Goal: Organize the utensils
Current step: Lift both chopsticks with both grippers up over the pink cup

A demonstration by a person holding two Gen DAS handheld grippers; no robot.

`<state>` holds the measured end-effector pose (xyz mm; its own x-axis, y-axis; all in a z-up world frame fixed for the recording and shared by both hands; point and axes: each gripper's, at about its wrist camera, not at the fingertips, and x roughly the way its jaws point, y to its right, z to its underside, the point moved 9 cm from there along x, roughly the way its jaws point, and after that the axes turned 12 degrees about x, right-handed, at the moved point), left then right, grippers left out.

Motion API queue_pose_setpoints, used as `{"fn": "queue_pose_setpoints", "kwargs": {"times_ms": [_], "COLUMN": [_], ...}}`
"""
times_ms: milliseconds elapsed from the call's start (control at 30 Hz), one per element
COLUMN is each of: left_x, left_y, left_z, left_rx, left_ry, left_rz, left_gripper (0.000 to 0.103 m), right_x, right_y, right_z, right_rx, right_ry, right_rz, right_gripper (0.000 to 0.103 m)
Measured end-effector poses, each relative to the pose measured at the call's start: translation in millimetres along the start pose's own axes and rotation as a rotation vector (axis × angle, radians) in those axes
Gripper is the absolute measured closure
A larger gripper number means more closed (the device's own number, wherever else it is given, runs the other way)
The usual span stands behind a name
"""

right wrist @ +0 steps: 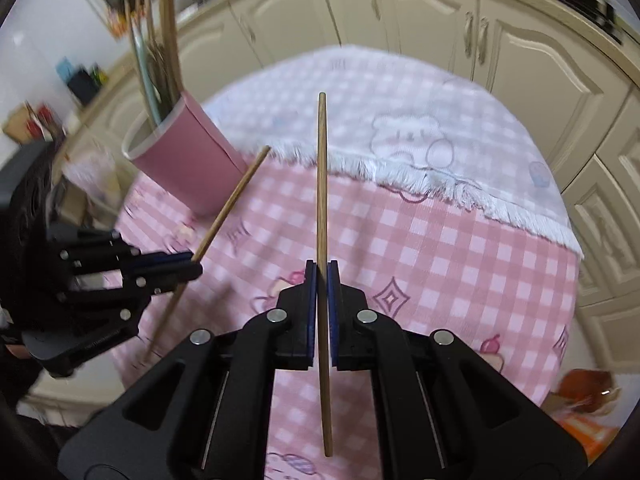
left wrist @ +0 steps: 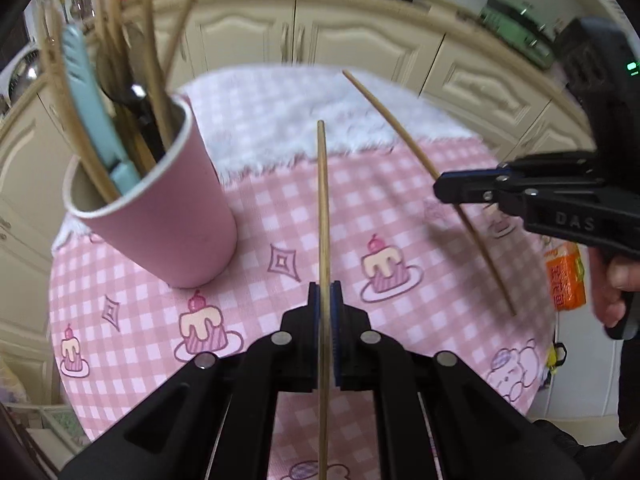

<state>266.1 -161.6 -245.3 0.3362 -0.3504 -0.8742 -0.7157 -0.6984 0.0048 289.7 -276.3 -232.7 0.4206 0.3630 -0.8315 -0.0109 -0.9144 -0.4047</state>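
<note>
**Two Chopsticks Lifted Over Checked Cloth**

While each gripper clamped a single wooden stick, the pair hung above the table, clear of the cloth. The left chopstick [left wrist: 323, 216] ran straight up the middle of the left wrist view, pinched between the blue pads of the left gripper [left wrist: 325, 292], its far tip reaching toward the white fringed towel [left wrist: 280, 120]. The right chopstick [right wrist: 322, 208] sat the same way in the right gripper [right wrist: 322, 270], whose jaws were closed tight on it, with the near end trailing back between the black fingers. From the left camera, the right chopstick slanted across the frame, gripped near its middle; from the right camera, the left one leaned toward the cup.

The pink cup [left wrist: 176, 216] stood on the cloth to the left of both sticks, near the towel's edge. It was crowded with more wooden chopsticks, a pale blue utensil [left wrist: 86, 92] and a dark-handled piece that could not be made out clearly. Neither held stick touched the cup.

A pink checked tablecloth [left wrist: 400, 216] printed with cakes and bears covered the round table. A hand [left wrist: 612, 296] held the right gripper's handle at the frame's edge. Cream cabinet doors [right wrist: 440, 20] curved behind the table, and an orange packet [left wrist: 564, 280] showed beyond its rim.
</note>
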Motion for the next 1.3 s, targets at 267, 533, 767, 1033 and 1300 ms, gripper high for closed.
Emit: {"fn": "queue_pose_setpoints", "kwargs": {"times_ms": [267, 533, 767, 1033, 1300], "left_x": [-65, -135, -197, -241, -238], "left_y": [-5, -38, -85, -106, -124], "left_z": [-13, -28, -49, -84, -106], "left_rx": [-0.011, -0.081, -0.193, -0.238, -0.259], "left_ry": [0.242, 0.459, 0.651, 0.831, 0.884], "left_rz": [-0.075, -0.176, -0.240, -0.277, -0.299], "left_gripper": [0.098, 0.098, 0.098, 0.098, 0.098], "right_x": [-52, -106, -139, -149, -133], "right_y": [-17, -61, -116, -173, -188], "right_z": [2, -14, -48, -92, -115], "right_rx": [0.054, 0.019, -0.078, -0.153, -0.161], "right_ry": [0.179, 0.404, 0.564, 0.680, 0.710], "right_rz": [-0.113, -0.230, -0.314, -0.393, -0.412], "right_gripper": [0.098, 0.098, 0.098, 0.098, 0.097]}}
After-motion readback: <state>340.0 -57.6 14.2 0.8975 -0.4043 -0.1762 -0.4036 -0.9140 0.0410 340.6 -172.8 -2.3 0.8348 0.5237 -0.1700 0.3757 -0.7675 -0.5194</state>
